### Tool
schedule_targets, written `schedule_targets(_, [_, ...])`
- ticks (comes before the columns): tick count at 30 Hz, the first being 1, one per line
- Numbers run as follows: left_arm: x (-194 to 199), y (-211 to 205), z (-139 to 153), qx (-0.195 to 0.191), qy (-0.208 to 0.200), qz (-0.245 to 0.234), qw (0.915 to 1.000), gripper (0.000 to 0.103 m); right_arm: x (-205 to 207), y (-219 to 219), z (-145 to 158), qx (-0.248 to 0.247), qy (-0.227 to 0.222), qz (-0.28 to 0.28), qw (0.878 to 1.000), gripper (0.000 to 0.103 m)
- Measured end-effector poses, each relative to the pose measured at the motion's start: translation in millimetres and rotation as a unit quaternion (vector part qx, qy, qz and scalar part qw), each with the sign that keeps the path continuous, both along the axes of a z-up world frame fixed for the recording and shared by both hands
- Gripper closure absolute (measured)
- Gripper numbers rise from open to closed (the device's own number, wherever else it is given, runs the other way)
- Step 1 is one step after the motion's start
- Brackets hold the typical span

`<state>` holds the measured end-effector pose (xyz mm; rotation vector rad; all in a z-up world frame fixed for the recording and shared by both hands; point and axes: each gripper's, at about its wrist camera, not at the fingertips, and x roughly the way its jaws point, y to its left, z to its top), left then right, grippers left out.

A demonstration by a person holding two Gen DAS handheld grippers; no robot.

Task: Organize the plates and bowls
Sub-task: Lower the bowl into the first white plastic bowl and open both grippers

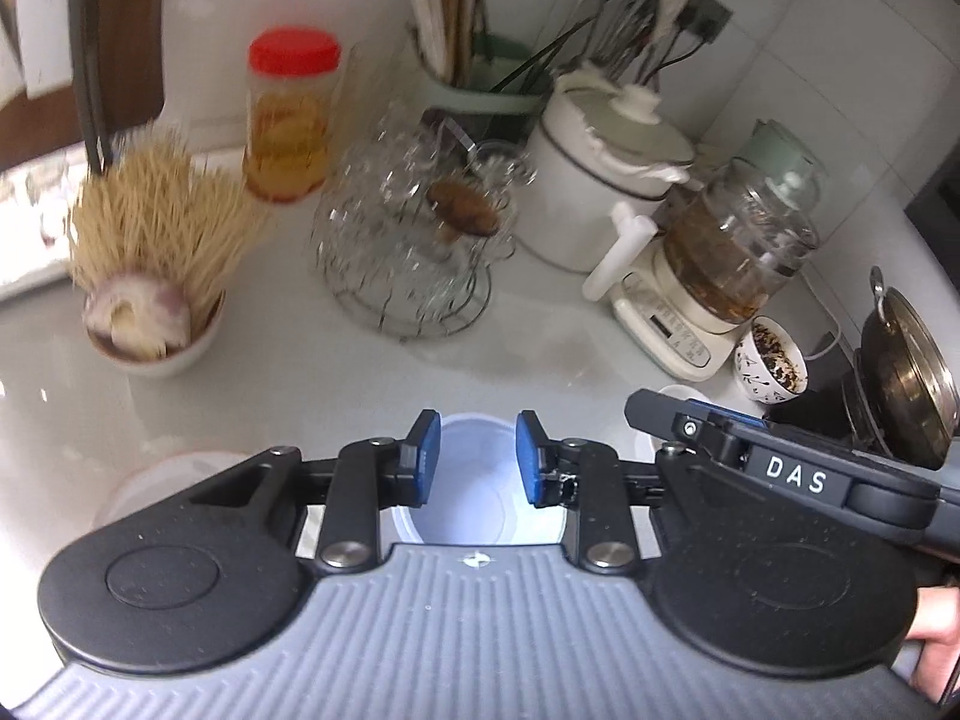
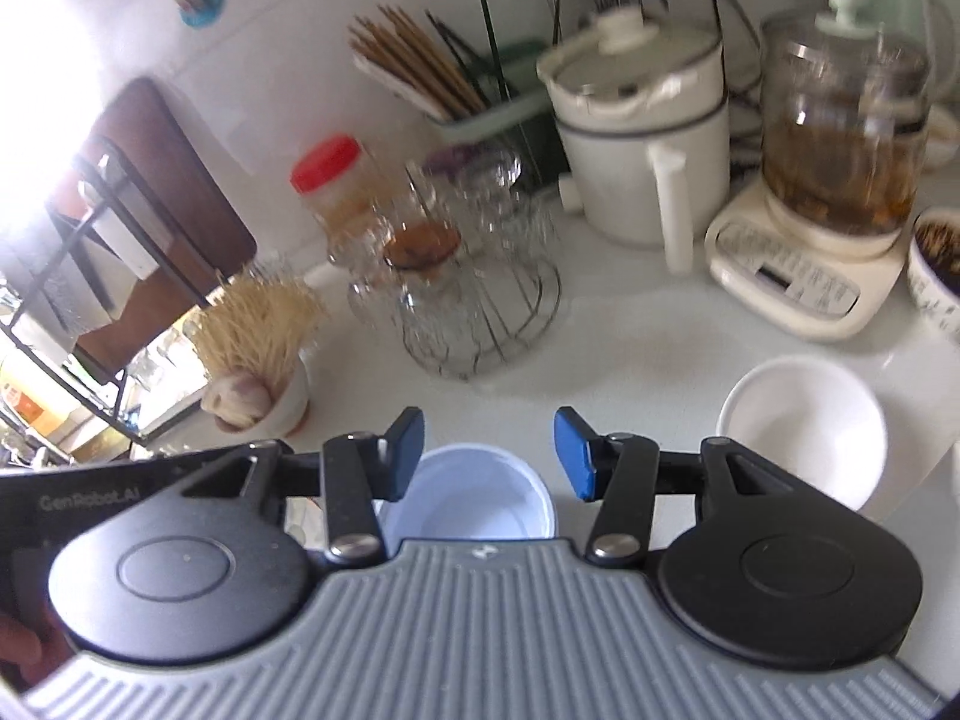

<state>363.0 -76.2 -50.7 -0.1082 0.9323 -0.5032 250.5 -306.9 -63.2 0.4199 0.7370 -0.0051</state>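
Beneath both parted tongs (image 1: 478,459) (image 2: 489,456), empty white bowl (image 2: 474,498).

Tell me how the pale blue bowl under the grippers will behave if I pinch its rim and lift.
The pale blue bowl looks thin-walled and glossy, probably light, so the rim may slip between the pads. It appears empty, so spilling seems unlikely. Its base is hidden, so tipping is hard to judge. The right gripper stands open above it.
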Motion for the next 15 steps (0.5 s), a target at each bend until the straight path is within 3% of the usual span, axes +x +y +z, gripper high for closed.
schedule_targets(2, [-6.9,-1.7,6.8,0.005,-0.026,-0.001,0.9996,0.071,-6.8,0.4,4.1,-0.013,-0.012,-0.004,1.000,0.052])
schedule_targets(7, [-16.3,-10.6,16.7,0.011,-0.048,-0.017,0.9986,0.071,-15.4,-4.3,6.4,-0.019,-0.017,-0.021,0.999,0.051])
schedule_targets(15, [-18.2,-34.2,19.7,0.008,-0.049,-0.047,0.9976,0.071,-28.7,-23.2,10.7,-0.025,-0.030,-0.049,0.998,0.051])
